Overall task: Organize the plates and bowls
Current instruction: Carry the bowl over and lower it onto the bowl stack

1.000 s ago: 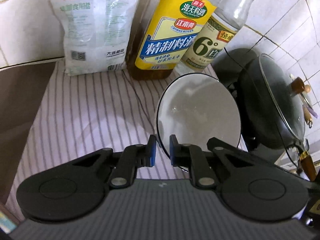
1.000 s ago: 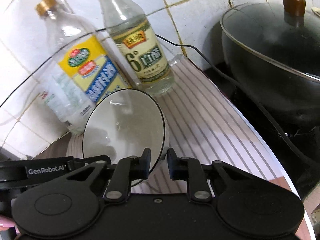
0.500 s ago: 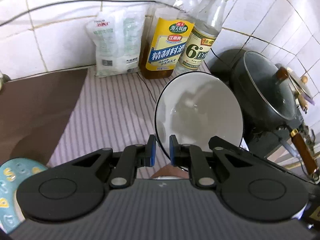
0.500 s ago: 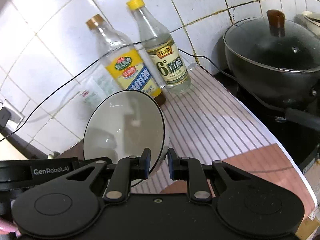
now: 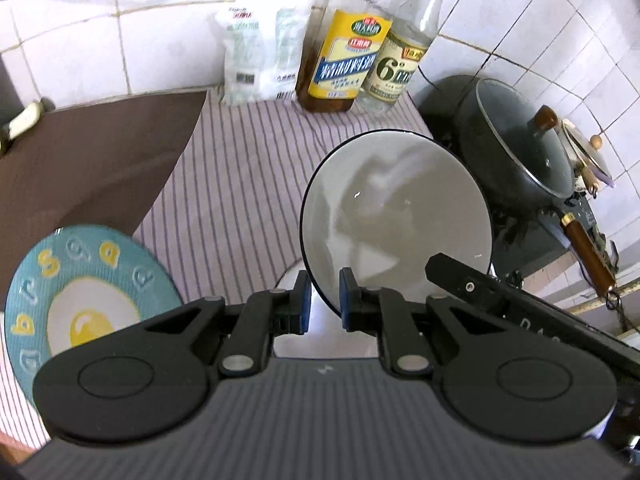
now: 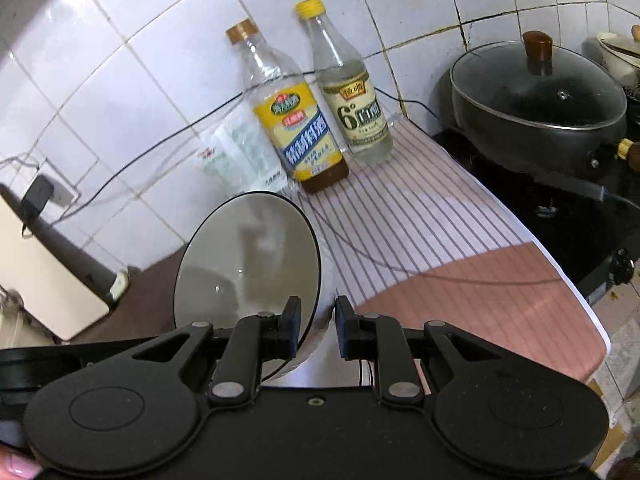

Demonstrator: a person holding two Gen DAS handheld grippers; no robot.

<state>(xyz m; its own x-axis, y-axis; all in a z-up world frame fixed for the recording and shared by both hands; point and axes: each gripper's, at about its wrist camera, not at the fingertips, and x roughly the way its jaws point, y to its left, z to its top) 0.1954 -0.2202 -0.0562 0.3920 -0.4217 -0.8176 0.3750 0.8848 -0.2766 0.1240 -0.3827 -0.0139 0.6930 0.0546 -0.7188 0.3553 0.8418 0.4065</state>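
Note:
A white bowl with a dark rim (image 5: 396, 216) is held in the air above the striped cloth, tilted on its side. My left gripper (image 5: 322, 306) is shut on its rim at the near left edge. My right gripper (image 6: 317, 330) is shut on the same bowl (image 6: 248, 264) at its opposite rim. A blue plate with letters and a yellow egg picture (image 5: 80, 300) lies on the cloth at the lower left of the left wrist view. The right gripper's body (image 5: 532, 312) shows beside the bowl.
Two bottles (image 5: 344, 60) (image 5: 404, 56) and a white bag (image 5: 260, 60) stand against the tiled wall. A lidded dark wok (image 6: 536, 108) sits on the stove to the right. A brown mat (image 5: 80, 160) lies left of the striped cloth (image 6: 420, 216).
Both grippers have pulled back and up from the wall with the bowl. The bottles look farther away and the blue plate has come into view at the lower left.

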